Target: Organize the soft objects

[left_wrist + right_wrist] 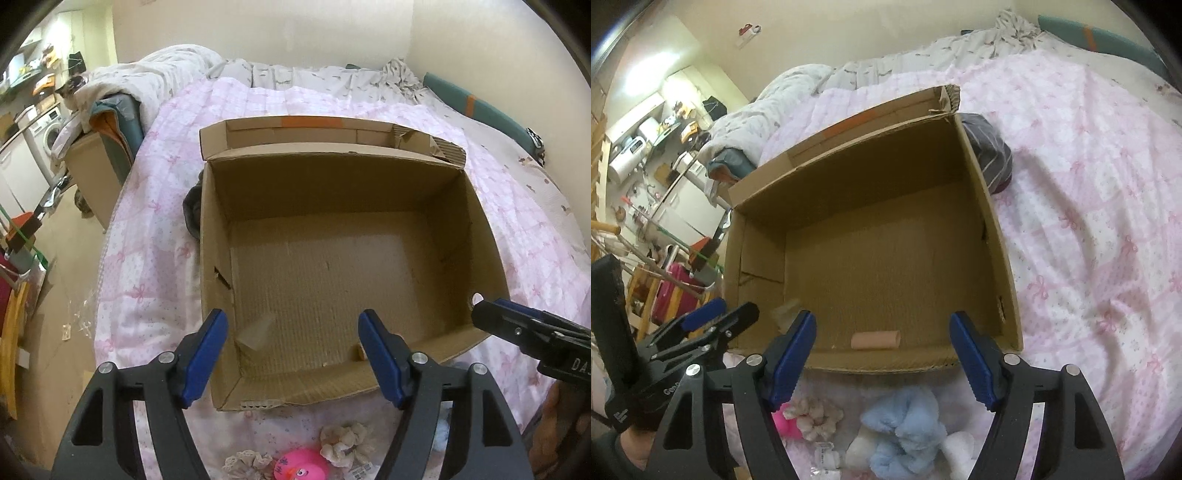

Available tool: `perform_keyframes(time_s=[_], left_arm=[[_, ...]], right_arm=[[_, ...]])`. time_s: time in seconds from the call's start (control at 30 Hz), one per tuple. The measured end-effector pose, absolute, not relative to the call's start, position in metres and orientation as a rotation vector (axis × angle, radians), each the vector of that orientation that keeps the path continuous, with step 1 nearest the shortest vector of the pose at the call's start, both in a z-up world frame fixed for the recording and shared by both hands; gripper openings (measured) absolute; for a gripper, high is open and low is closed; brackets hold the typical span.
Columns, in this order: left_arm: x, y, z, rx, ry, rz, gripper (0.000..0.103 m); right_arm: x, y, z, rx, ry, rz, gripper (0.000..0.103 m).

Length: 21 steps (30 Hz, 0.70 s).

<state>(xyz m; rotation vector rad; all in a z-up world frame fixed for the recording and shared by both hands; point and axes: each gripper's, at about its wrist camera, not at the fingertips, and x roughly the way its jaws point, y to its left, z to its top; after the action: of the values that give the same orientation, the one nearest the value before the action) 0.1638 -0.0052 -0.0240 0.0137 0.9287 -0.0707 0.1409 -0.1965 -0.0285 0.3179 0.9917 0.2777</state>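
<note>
An open cardboard box (484,236) (993,221) sits on the pink bed. It holds only a small cardboard tube (875,340) by its near wall. My left gripper (293,358) is open and empty above the box's near edge. My right gripper (882,356) is open and empty above the near edge too; it also shows at the right of the left wrist view (517,325). On the bed in front of the box lie beige scrunchies (345,441) (812,415), a pink rubber duck (304,465) and a blue and white plush toy (908,432).
A pink quilt (147,258) (1089,221) covers the bed. A dark striped cushion (988,151) lies against the box's outer side. A rolled duvet (147,85) lies at the bed's head. Cluttered floor and shelves are to the left (33,258).
</note>
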Motion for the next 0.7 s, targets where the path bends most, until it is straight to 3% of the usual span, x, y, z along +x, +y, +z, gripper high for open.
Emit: perform_keyframes(time_s=[0.7], left_arm=[[0.146, 0.008, -0.003, -0.008, 0.873, -0.012, 0.071]], right_arm=[[0.135, -0.202, -0.024, 0.315, 0.979, 0.252, 0.079]])
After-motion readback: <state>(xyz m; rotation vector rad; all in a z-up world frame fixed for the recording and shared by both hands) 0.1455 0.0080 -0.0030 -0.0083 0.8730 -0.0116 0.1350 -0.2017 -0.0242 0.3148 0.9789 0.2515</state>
